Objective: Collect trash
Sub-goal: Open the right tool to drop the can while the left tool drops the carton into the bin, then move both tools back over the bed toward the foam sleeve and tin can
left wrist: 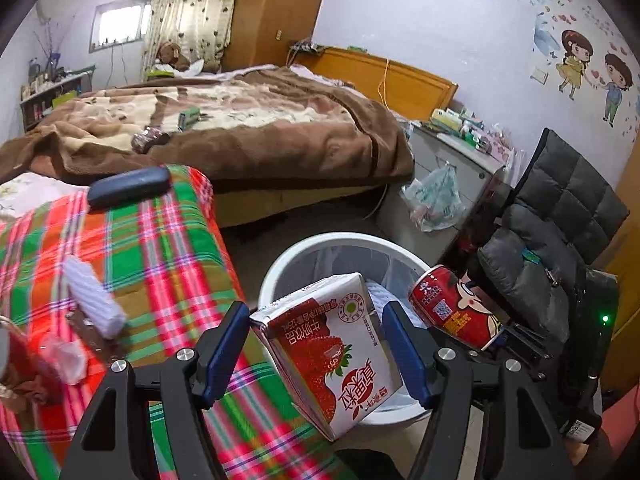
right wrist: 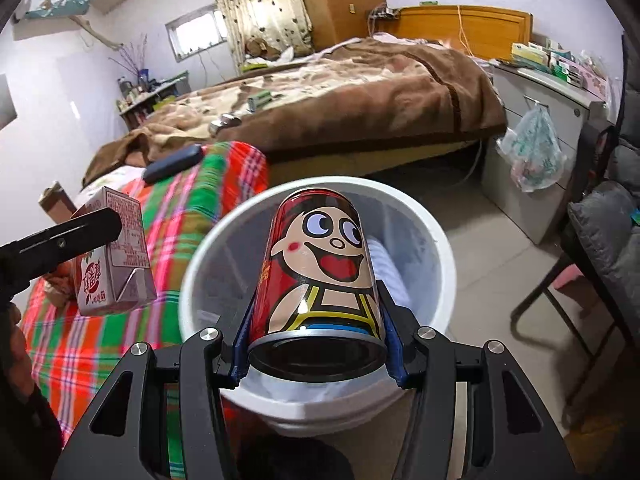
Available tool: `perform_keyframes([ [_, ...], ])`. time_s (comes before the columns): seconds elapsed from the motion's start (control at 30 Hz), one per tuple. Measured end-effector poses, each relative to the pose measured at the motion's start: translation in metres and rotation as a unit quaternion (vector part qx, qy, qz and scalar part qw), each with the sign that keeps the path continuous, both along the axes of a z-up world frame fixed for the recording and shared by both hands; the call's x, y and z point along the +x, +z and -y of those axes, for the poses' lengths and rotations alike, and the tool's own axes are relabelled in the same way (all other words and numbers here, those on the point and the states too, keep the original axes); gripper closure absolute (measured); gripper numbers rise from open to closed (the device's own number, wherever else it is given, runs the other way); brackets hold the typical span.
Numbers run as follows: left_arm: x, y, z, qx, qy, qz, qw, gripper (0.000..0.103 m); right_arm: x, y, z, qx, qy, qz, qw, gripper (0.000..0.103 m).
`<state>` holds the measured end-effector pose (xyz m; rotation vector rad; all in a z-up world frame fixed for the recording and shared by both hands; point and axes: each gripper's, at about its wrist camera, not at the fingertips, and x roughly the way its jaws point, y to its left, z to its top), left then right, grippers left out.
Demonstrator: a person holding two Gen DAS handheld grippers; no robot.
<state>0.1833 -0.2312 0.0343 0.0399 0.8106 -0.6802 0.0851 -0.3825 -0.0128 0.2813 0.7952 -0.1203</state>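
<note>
A home bedroom: a wide bed [left wrist: 224,128] under a brown blanket [right wrist: 360,92], a wooden headboard [left wrist: 384,76], a curtained window [left wrist: 120,22] (cartoon stickers [left wrist: 588,68] decorate the wall).

Beyond the right claw [right wrist: 318,320], the red can [right wrist: 320,276] hides much of the white bin's [right wrist: 436,240] inside, so what lies at its bottom cannot be told. Left of the left claw [left wrist: 316,344], the plaid-covered surface [left wrist: 168,248] is smeared with blur and cut off by the picture's edge. The strawberry carton [left wrist: 332,356] between that claw's pads covers the bin's near rim.
</note>
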Motion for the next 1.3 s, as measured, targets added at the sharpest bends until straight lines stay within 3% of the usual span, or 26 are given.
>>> perform_keyframes([
  [0.33,0.021,-0.027,0.036,0.007,-0.017,-0.034,0.9992,0.034,0.008,-0.015,0.016,-0.013,0.0,-0.041,0.999,0.049],
  [0.43,0.024,-0.03,0.037,-0.001,-0.018,-0.039,0.9991,0.034,0.005,-0.015,0.019,-0.001,-0.006,-0.037,0.999,0.04],
  [0.53,0.024,-0.031,0.038,0.008,-0.014,-0.035,0.9993,0.034,0.002,-0.012,0.02,0.003,-0.008,-0.027,1.0,0.038],
  [0.9,0.011,-0.018,0.014,0.001,0.002,-0.018,0.9998,0.034,-0.003,-0.007,0.017,0.012,-0.016,-0.013,1.0,0.038],
  [1.3,-0.017,-0.002,-0.043,-0.01,0.05,0.009,0.9987,0.034,-0.011,0.008,-0.005,0.015,-0.007,0.017,1.0,0.038],
])
